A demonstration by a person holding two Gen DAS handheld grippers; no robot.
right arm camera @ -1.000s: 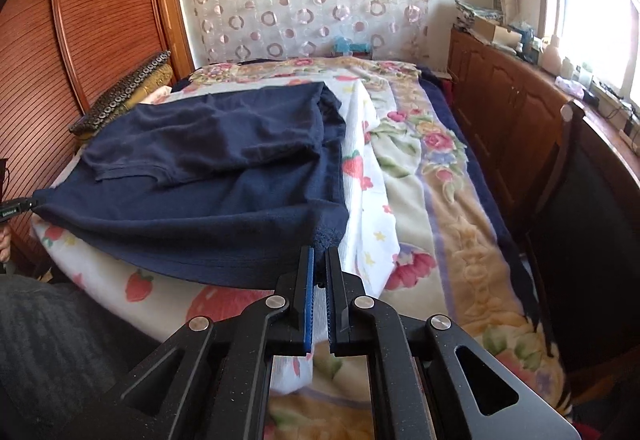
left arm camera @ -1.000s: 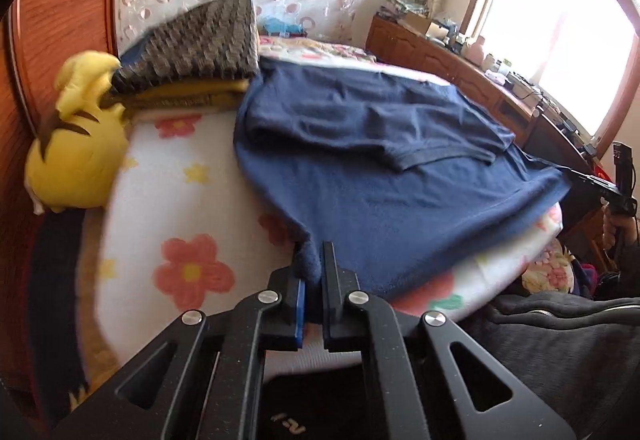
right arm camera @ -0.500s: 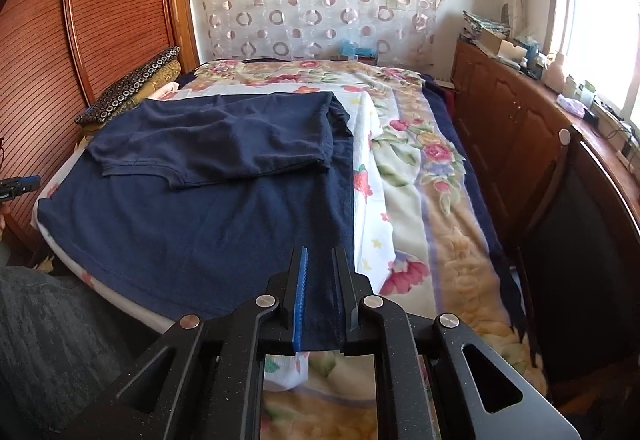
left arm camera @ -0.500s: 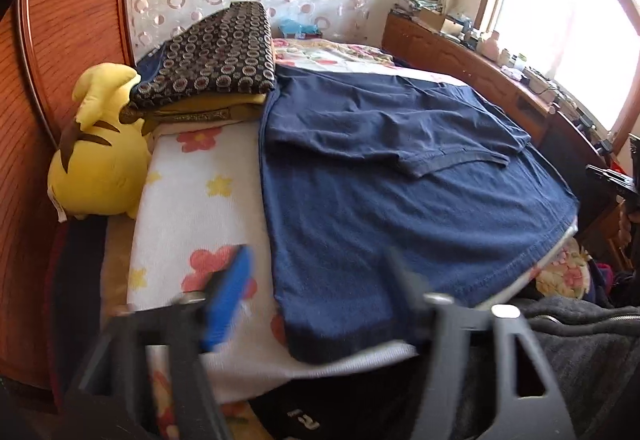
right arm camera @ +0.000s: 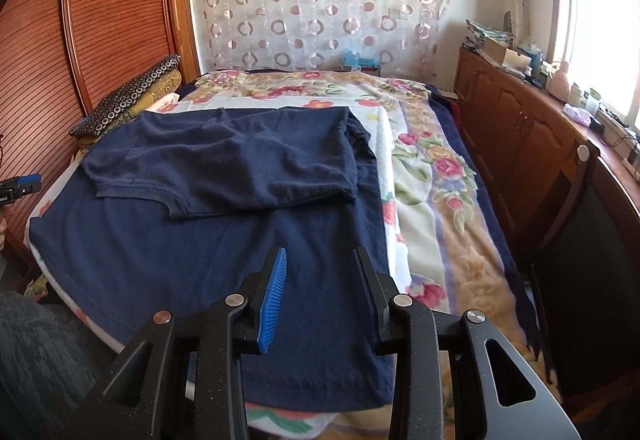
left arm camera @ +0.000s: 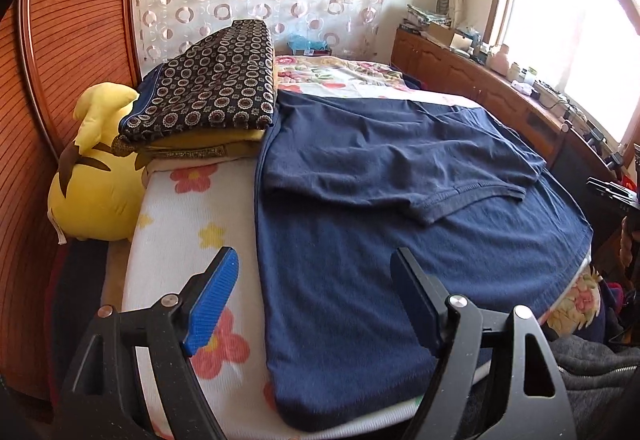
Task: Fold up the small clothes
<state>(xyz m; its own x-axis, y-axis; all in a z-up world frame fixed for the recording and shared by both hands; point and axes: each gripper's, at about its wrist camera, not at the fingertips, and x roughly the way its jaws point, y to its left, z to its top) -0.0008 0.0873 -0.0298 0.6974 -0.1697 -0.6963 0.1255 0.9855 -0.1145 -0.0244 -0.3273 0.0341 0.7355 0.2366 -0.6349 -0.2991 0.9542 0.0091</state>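
Left wrist alone shows yellow plush toy [left arm camera: 96,180].

Each camera sits just behind its own claw and looks forward and down along the fingers, close over the near edge of the bed [left arm camera: 180,216]. The left claw [left arm camera: 316,300] view faces the navy shirt [left arm camera: 360,260] from its left corner, the right claw [right arm camera: 320,296] view from its right corner. Both share the shirt and the patterned curtain [right arm camera: 320,0] beyond.

Can't really make out the tiny clutter on the windowsill desk [right arm camera: 576,100], and the navy shirt [left arm camera: 360,280] hides the bed's near edge.
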